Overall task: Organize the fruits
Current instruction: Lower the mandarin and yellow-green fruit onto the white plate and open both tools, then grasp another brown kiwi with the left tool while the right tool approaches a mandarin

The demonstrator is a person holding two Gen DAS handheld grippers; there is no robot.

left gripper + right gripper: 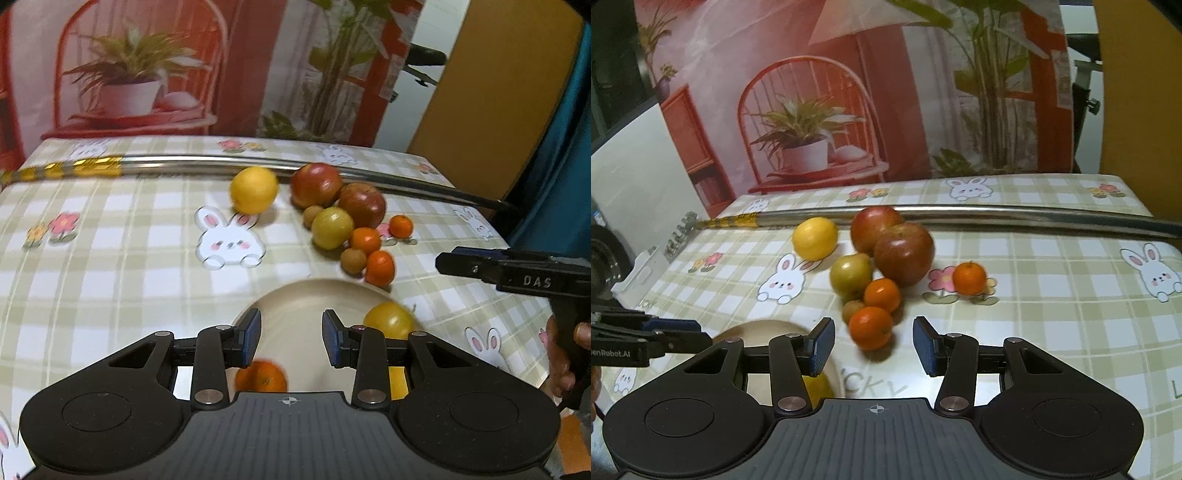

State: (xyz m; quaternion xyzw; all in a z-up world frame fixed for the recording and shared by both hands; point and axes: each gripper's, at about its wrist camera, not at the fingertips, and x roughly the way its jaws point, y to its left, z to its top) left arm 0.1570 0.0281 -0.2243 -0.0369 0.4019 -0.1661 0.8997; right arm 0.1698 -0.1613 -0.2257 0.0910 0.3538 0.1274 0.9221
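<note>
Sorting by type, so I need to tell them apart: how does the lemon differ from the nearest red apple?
The lemon is plain yellow; the red apple is dark red with yellowish streaks. The lemon is smaller than the apple. The lemon sits alone, while the apple sits packed against other fruit. Both rest on the tablecloth, outside the bowl.

Desk (1052,295): beige-and-white check, printed with white rabbits and pink flowers. Apples (903,258): red. Lemon (815,238): yellow. Tangerines (870,328): orange. Plate (295,306): cream. Fingers (822,345): blue pads.
</note>
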